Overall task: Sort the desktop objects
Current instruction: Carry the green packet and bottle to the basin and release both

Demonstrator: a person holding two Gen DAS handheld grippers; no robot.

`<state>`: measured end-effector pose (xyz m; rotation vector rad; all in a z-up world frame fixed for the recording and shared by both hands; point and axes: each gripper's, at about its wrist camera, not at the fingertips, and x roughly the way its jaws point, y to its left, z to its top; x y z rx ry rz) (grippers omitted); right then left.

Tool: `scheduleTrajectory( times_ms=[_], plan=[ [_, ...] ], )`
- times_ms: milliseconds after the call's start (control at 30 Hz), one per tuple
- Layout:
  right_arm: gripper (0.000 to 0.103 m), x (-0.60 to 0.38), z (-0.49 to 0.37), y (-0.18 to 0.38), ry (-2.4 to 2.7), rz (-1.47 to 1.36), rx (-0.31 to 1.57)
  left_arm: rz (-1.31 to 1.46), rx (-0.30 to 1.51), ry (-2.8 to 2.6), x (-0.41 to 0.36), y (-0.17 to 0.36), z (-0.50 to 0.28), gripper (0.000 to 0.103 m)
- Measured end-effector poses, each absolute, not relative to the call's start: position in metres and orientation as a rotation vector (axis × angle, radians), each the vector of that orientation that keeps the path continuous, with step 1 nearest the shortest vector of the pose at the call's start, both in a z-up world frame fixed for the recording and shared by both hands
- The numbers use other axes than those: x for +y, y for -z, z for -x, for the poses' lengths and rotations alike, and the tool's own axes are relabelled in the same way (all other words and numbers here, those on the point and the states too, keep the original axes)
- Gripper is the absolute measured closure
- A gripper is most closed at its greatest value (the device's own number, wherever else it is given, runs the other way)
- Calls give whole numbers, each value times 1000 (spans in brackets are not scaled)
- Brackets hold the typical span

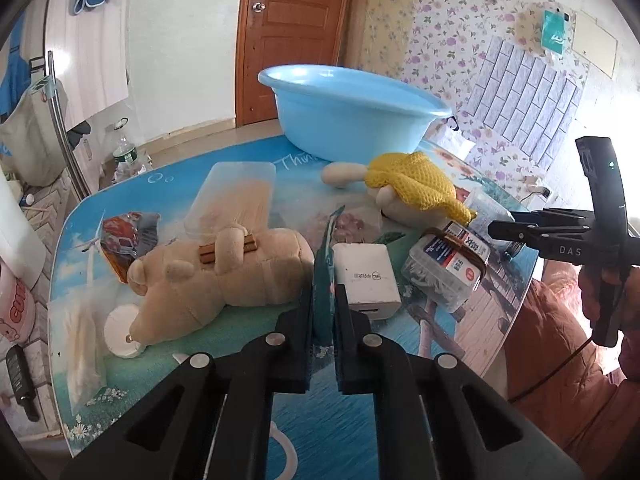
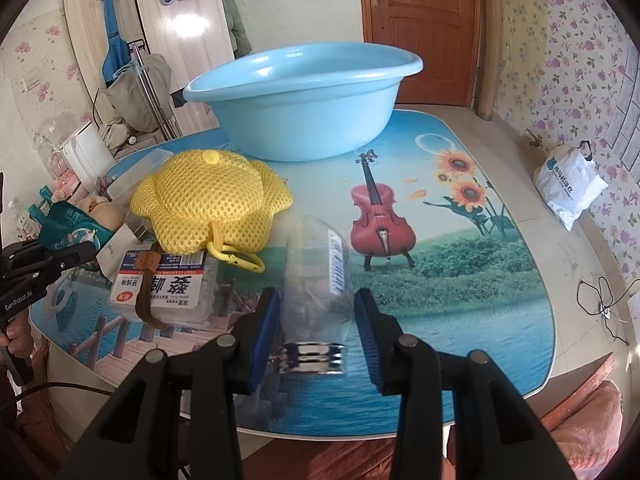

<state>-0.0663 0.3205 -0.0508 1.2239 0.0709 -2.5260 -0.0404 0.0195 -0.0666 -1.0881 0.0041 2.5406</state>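
My left gripper [image 1: 323, 300] is shut on a thin teal sachet [image 1: 322, 276] that stands upright between its black pads, just above the picture-printed table [image 1: 404, 364]. The right wrist view shows that gripper [image 2: 82, 252] at the left edge with the sachet [image 2: 68, 226] sticking out. My right gripper [image 2: 316, 304] is shut on a clear plastic bottle [image 2: 316, 256] with a shiny metal cap, its blue pads pressing on both sides. A light blue basin [image 2: 304, 96] stands at the back of the table. From the left wrist, the right gripper [image 1: 496, 229] is at the far right.
A beige plush bear [image 1: 224, 276], a white charger [image 1: 366, 276], a box of floss picks [image 1: 444, 272], a yellow mesh hat [image 2: 208, 200] on another plush, and a clear lidded box [image 1: 236, 196] crowd the table's left half. A bag of swabs [image 1: 82, 344] lies near the edge.
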Motion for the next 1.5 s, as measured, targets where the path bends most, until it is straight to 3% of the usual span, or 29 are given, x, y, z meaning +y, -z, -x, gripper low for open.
scheduleTrajectory(
  times_ms=[500,600,700,733,800,1167,1500],
  plan=[
    [65,315,65,53,2523,-1226,115,1041,-42,-2592,7,40,30,97],
    [52,314,67,60,2533,-1269,144,1040,-37,-2592,7,39,29,97],
    [50,314,64,62,2545,-1241,184,1036,-34,-2595,8,38,28,97],
    [51,313,63,62,2545,-1235,197,1037,-32,-2596,8,38,28,97],
    [64,315,64,61,2548,-1234,194,1037,-29,-2600,8,38,28,96],
    [64,328,67,-2,2591,-1114,67,1004,-29,-2623,12,-2,29,96],
    [64,326,94,-62,2573,-955,28,911,-45,-2620,25,-52,75,96]
  ],
)
